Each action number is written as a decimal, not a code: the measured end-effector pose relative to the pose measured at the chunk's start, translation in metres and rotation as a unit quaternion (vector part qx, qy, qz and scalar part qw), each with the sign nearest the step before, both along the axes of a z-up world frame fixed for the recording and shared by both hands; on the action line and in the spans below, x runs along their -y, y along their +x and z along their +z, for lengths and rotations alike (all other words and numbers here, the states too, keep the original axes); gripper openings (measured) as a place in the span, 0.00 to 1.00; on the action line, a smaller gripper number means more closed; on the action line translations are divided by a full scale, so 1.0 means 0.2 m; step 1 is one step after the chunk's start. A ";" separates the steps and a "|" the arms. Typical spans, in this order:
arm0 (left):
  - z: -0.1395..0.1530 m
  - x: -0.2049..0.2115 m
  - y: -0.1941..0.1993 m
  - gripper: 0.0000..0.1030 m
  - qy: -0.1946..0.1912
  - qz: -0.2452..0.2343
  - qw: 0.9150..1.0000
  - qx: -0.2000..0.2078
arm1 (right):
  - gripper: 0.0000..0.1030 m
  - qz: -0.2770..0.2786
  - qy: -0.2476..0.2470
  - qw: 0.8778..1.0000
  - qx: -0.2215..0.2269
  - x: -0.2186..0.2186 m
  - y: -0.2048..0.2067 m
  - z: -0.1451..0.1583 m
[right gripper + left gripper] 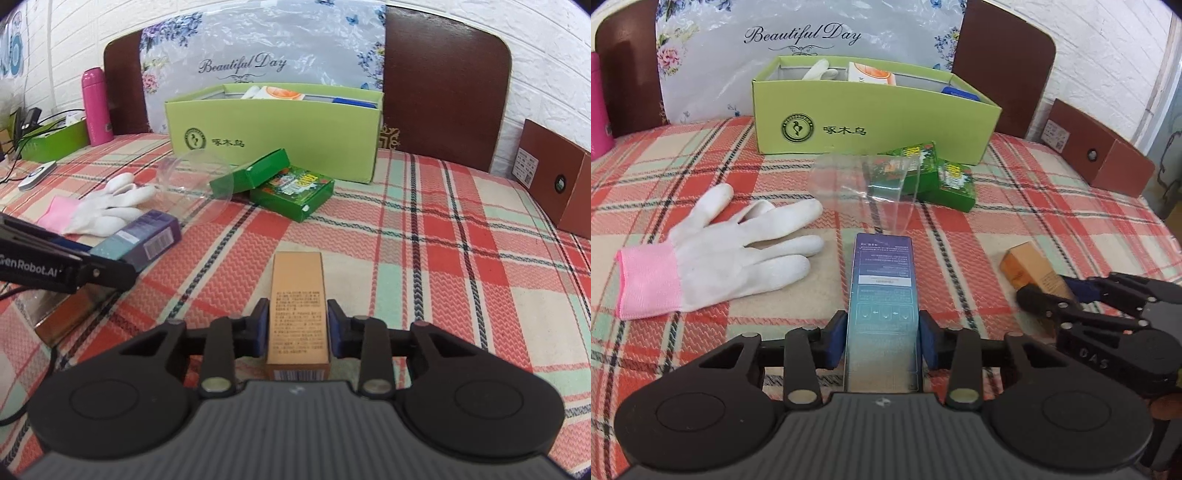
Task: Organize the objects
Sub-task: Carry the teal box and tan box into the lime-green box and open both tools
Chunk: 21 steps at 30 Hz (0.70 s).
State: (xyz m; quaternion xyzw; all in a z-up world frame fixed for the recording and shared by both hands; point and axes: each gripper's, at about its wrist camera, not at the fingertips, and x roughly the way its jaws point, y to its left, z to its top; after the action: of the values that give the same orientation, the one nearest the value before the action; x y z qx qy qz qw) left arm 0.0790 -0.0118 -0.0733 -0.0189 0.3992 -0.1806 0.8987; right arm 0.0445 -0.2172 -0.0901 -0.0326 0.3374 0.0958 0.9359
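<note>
My left gripper (882, 338) is shut on a long blue-purple box (882, 295) that lies on the plaid cloth. My right gripper (297, 326) is shut on an orange box (297, 310), also resting on the cloth. A white glove with a pink cuff (716, 251) lies left of the blue box. A clear plastic cup (864, 184) lies on its side ahead, next to two green boxes (938, 177). The open green storage box (871, 114) stands at the back and holds a glove, a white-orange packet and a blue item.
A pink bottle (96, 107) stands at the far left, near a green tray with cables (48, 140) and a white remote (37, 177). A brown box (554, 181) sits at the right edge. Brown chair backs (443, 85) rise behind the table.
</note>
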 end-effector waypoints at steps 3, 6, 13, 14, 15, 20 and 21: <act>0.04 0.00 -0.03 0.41 -0.016 -0.012 1.000 0.004 | 0.30 0.011 0.026 1.000 0.000 0.00 -0.02 0.03; 0.11 -0.01 -0.06 0.41 -0.033 -0.022 0.999 0.019 | 0.30 0.013 0.038 0.999 0.014 -0.01 -0.02 0.09; 0.30 -0.01 -0.05 0.41 -0.053 -0.033 0.995 0.076 | 0.30 0.021 0.056 0.996 0.069 0.01 0.04 0.29; 0.32 0.00 -0.04 0.41 -0.049 -0.033 0.995 0.086 | 0.30 0.020 0.056 0.995 0.077 0.01 0.06 0.32; 0.34 0.00 -0.03 0.41 -0.047 -0.031 0.994 0.095 | 0.30 0.019 0.055 0.995 0.084 0.01 0.08 0.34; 0.44 0.01 0.08 0.41 -0.054 -0.024 0.990 0.129 | 0.30 0.022 0.054 0.991 0.122 -0.01 0.20 0.46; 0.46 0.01 0.10 0.41 -0.056 -0.019 0.989 0.134 | 0.30 0.021 0.052 0.990 0.126 -0.01 0.23 0.47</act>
State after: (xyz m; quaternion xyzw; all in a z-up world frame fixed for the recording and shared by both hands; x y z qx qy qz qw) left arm 0.0994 -0.0134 0.0184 -0.0368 0.2651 -0.2208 0.9379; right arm 0.0903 -0.2143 0.0043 -0.0025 0.2100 0.1284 0.9692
